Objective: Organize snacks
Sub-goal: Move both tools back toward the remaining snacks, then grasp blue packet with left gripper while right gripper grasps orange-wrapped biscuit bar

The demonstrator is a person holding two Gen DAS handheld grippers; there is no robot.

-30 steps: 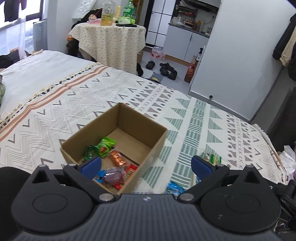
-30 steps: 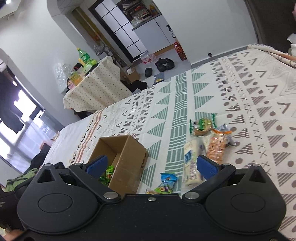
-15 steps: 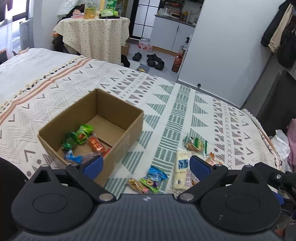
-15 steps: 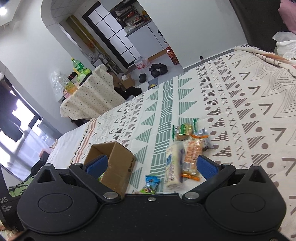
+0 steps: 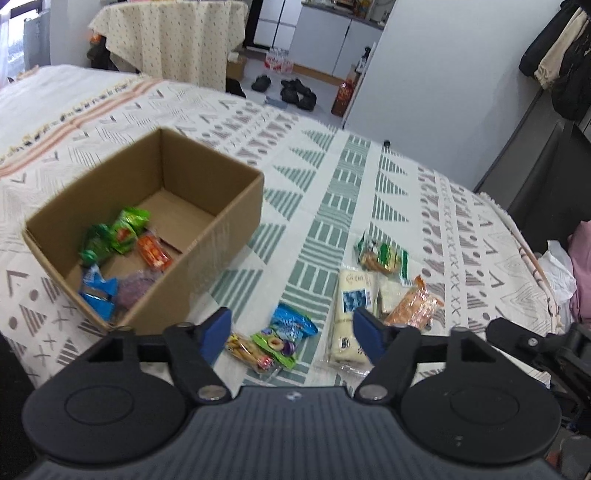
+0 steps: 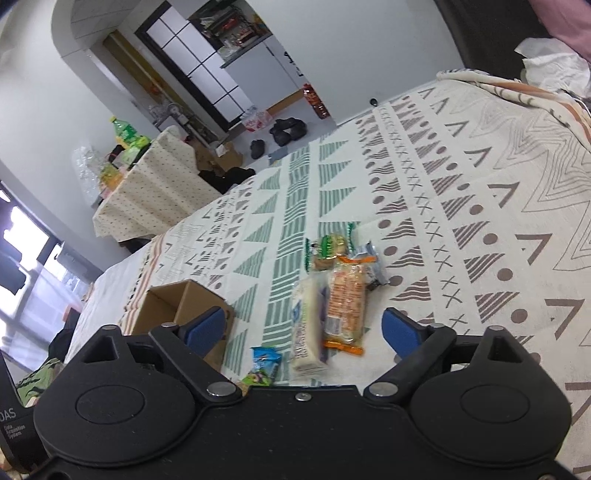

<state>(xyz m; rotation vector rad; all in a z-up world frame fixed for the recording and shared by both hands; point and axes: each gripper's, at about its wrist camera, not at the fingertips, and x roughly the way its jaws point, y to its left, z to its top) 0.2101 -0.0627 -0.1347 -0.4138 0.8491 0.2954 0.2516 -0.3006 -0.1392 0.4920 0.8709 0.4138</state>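
An open cardboard box (image 5: 229,206) sits on the patterned bedspread and holds several snack packets, among them a green one (image 5: 127,227) and an orange one (image 5: 153,251). Loose snacks lie to its right: a blue packet (image 5: 293,325), a white cracker pack (image 5: 351,314), an orange wafer pack (image 5: 412,308) and a green cookie pack (image 5: 382,254). My left gripper (image 5: 291,334) is open and empty, hovering above the blue packet. My right gripper (image 6: 303,328) is open and empty above the white pack (image 6: 308,328) and the orange pack (image 6: 345,306). The box (image 6: 177,306) shows at its left.
The bedspread (image 5: 332,192) ends at a floor with shoes (image 5: 291,92) and a bottle (image 5: 341,98). A cloth-covered table (image 5: 173,33) stands beyond the bed. A dark chair with clothes (image 5: 554,173) stands at the right edge.
My left gripper has swung right from over the box to above the loose snacks and narrowed somewhat. My right gripper has moved closer to the white and orange packs.
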